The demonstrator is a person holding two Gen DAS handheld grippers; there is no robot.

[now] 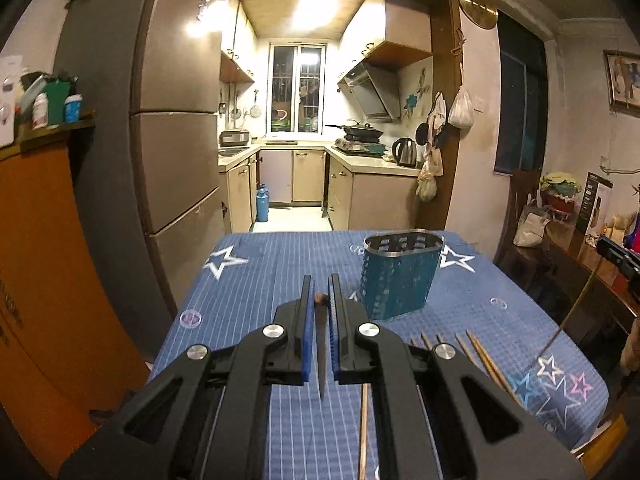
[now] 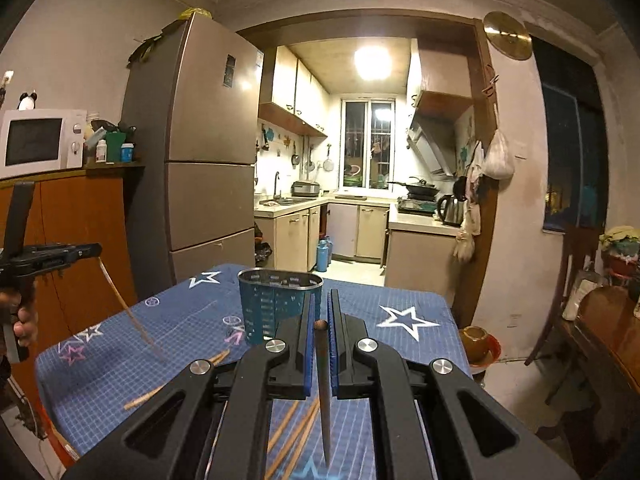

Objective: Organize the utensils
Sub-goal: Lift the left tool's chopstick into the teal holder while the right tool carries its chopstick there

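Here, in the left wrist view, the left gripper [image 1: 321,280] fills the lower middle of the frame, its jaws drawn in on a single dark chopstick [image 1: 321,348] that hangs point-down between the blue pads, its rounded brown end showing just above them. Right of the fingers, in the centre right of the frame, stands the teal perforated utensil holder [image 1: 400,276], upright on the blue star-printed tablecloth [image 1: 260,272]. More loose chopsticks [image 1: 486,360] lie flat on the cloth at lower right. At the far right edge the right gripper [image 1: 614,252] shows in part, with a thin stick slanting down from it.

In the right wrist view, the right gripper [image 2: 320,300] sits in the lower middle, jaws likewise closed in on one dark chopstick [image 2: 324,392] hanging tip-down. The utensil holder [image 2: 276,300] stands just behind and left of the fingers, partly hidden by them. Loose chopsticks [image 2: 176,384] lie on the tablecloth [image 2: 400,296] at lower left. At the left edge the left gripper [image 2: 92,250] appears, gripped by a hand [image 2: 22,320], a pale chopstick [image 2: 128,312] slanting down from its tip. A fridge [image 2: 200,140] fills the upper left.
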